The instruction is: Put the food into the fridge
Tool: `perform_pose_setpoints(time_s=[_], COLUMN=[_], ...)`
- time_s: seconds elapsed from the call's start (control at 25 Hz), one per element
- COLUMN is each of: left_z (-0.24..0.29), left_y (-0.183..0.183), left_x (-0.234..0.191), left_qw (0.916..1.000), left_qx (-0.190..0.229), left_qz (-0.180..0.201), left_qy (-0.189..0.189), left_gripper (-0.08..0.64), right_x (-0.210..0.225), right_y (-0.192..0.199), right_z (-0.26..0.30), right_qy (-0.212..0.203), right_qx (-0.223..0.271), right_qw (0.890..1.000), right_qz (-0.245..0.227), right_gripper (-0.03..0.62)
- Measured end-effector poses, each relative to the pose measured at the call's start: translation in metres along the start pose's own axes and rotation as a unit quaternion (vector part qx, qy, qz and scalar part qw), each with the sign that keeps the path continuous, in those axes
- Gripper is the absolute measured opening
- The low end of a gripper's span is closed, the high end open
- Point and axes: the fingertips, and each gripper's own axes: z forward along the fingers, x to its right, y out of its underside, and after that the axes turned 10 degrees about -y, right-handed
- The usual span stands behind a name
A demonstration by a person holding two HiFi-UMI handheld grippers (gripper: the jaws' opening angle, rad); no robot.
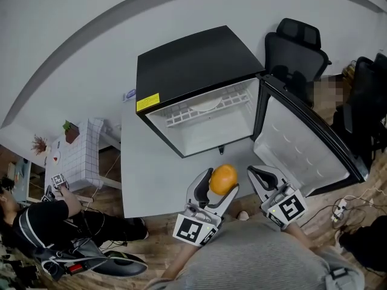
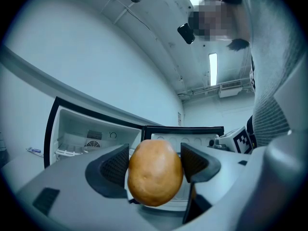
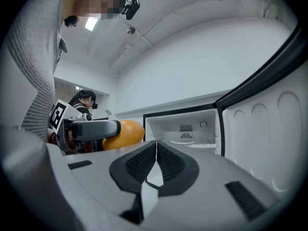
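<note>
A small black fridge (image 1: 193, 65) stands on a grey mat with its door (image 1: 305, 141) swung wide to the right; the white inside (image 1: 205, 122) holds a wire shelf and looks bare. My left gripper (image 1: 219, 183) is shut on an orange-brown round fruit (image 1: 223, 178), held in the air just in front of the fridge opening. In the left gripper view the fruit (image 2: 154, 172) fills the gap between both pads, with the fridge (image 2: 91, 138) behind it. My right gripper (image 1: 261, 177) hangs beside it near the door, shut with nothing in it; its pads (image 3: 139, 165) meet.
A black office chair (image 1: 296, 47) stands behind the fridge door, another dark chair (image 1: 366, 95) at far right. A white tiled side table (image 1: 81, 153) is at left. A seated person in black (image 1: 42, 222) is at lower left. Cables lie on the wood floor (image 1: 341, 207).
</note>
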Motion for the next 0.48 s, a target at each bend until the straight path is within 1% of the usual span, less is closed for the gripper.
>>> perform_pose_setpoints(time_s=[0.2, 0.32, 0.48], left_z=[0.0069, 0.0077, 0.0099], left_y=[-0.0037, 0.0014, -0.0026], left_x=[-0.0019, -0.0023, -0.002], left_qw=[1.0, 0.9999, 0.9999], left_qx=[0.003, -0.005, 0.005], left_qz=[-0.002, 0.004, -0.002], left_qy=[0.005, 0.01, 0.01], left_gripper=[0.346, 0.345, 0.345], right_x=[0.0018, 0.0057, 0.0048], right_y=[-0.0057, -0.006, -0.0036], right_z=[0.0001, -0.001, 0.0017], right_qy=[0.003, 0.01, 0.004], right_qx=[-0.001, 0.0, -0.003], right_qw=[1.0, 1.0, 1.0], right_qz=[-0.009, -0.01, -0.013], right_gripper=[0.012, 0.012, 0.012])
